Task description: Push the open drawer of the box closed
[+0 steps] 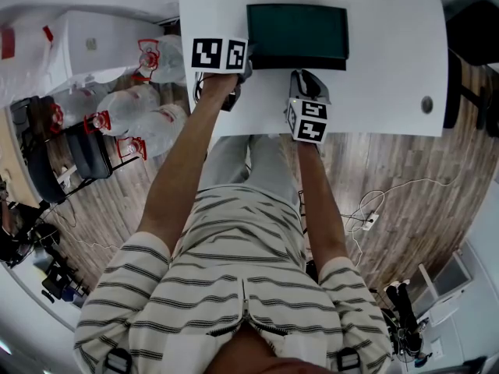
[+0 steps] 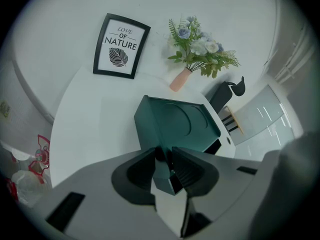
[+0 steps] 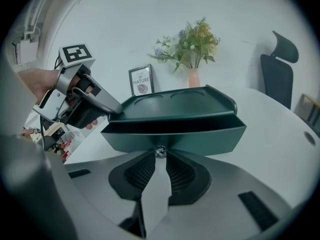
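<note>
A dark green box [image 1: 296,29] sits on the white table [image 1: 390,61], its drawer [image 1: 300,63] pulled a little way out toward me. From the right gripper view the drawer front [image 3: 175,136] juts out under the box top [image 3: 175,101]. My right gripper [image 3: 160,156] is at the middle of that front, shut on the small metal knob [image 3: 160,151]. My left gripper [image 2: 167,161] is shut on the near left corner of the box [image 2: 175,124], one finger lying on the lid. Both the left gripper [image 1: 245,72] and the right gripper [image 1: 300,75] show in the head view.
A framed print [image 2: 120,45] and a vase of flowers [image 2: 197,49] stand behind the box. A black chair [image 3: 279,69] is at the table's right side. Large water bottles [image 1: 132,107] lie on the floor to the left. A round grommet [image 1: 426,104] marks the table's right part.
</note>
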`<act>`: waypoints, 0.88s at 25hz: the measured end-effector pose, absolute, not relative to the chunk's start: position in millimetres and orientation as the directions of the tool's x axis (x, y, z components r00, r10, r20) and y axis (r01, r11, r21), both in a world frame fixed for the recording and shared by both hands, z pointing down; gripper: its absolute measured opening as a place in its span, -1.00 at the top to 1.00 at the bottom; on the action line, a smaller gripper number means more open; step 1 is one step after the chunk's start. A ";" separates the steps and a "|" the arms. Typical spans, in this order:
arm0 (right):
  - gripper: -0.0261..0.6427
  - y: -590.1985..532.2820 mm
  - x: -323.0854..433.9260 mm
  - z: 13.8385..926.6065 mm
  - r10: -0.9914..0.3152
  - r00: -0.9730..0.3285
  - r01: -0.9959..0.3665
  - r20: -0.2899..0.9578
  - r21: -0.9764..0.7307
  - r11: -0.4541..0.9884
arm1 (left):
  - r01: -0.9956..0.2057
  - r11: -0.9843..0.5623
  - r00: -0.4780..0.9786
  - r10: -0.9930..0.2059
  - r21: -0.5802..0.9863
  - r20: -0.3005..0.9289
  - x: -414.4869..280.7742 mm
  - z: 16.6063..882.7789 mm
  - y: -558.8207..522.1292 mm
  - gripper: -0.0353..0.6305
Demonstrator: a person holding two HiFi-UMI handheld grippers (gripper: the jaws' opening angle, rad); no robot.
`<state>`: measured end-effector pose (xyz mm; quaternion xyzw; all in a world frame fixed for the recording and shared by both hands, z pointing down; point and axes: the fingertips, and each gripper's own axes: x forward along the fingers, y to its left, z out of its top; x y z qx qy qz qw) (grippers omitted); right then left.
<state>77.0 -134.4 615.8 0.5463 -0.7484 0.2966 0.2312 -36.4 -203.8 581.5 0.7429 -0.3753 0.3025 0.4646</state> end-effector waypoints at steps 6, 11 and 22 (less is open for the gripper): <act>0.69 -139.2 77.1 617.2 -0.680 -0.296 -0.955 0.671 -0.191 0.228 | -0.836 -0.285 0.539 -0.273 0.468 0.797 -36.0 582.2 -203.3 0.58; 0.69 -144.9 77.3 616.9 -0.682 -0.298 -0.954 0.668 -0.191 0.230 | -0.836 -0.284 0.540 -0.267 0.470 0.798 -35.4 582.3 -203.2 0.57; 0.69 -156.2 75.6 615.6 -0.684 -0.301 -0.953 0.664 -0.196 0.230 | -0.832 -0.292 0.544 -0.263 0.472 0.797 -35.3 581.2 -204.3 0.57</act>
